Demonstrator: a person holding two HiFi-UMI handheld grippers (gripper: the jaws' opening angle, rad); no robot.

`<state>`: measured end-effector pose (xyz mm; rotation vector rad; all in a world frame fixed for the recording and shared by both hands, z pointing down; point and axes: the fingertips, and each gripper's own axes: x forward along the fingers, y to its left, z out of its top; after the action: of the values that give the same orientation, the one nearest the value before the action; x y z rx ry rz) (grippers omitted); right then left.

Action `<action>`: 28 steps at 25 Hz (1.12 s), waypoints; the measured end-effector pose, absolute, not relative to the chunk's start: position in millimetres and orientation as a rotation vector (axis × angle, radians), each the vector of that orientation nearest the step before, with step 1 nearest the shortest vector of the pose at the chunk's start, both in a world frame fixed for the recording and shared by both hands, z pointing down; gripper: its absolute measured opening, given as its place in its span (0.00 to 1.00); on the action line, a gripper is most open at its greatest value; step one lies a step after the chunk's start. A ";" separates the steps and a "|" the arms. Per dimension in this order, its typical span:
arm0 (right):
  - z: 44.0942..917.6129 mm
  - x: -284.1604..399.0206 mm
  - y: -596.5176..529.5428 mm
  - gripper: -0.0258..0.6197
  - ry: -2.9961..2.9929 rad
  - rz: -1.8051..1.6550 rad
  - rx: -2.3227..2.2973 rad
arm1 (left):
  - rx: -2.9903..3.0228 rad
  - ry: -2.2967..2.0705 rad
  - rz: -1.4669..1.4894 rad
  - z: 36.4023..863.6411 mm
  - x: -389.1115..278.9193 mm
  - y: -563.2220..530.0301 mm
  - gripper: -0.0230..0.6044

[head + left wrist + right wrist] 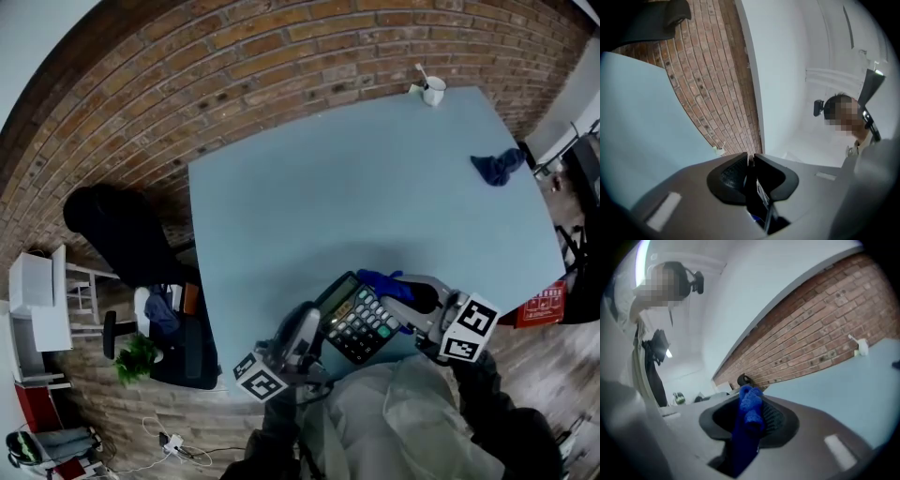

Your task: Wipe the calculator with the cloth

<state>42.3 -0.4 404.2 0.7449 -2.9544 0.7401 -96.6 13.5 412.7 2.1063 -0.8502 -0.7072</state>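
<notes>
A black calculator point(359, 321) with light keys is held tilted above the near edge of the light blue table point(375, 187). My left gripper point(311, 330) is shut on the calculator's left edge; in the left gripper view the calculator point(758, 199) shows as a thin dark slab pinched between the jaws of the left gripper point(751, 157). My right gripper point(418, 298) is shut on a bright blue cloth point(382, 282) that lies against the calculator's upper right corner. In the right gripper view the cloth point(749, 420) bunches up between the jaws of the right gripper point(753, 401).
A second, darker blue cloth point(497, 167) lies near the table's right edge, and a white mug point(433, 91) stands at its far corner. A black chair point(122, 234), a plant point(137, 357) and white shelving point(37, 300) are on the brick floor at left.
</notes>
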 end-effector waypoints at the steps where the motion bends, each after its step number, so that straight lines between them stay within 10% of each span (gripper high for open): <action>1: 402.8 40.4 -0.3 0.21 -2.988 0.839 0.734 | 2.072 -0.859 -0.759 412.4 -101.6 11.2 0.12; 20: 411.1 35.2 14.4 0.21 -2.785 0.617 0.553 | 1.989 -0.840 -0.744 421.7 -76.6 17.3 0.12; 28: 376.3 30.3 -22.0 0.21 -3.024 1.045 0.346 | 2.104 -0.715 -0.738 403.7 -59.2 24.2 0.12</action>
<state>30.3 -22.0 376.3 0.3459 -3.0242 1.0455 -59.2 24.2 403.7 2.1044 -0.7150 -0.7378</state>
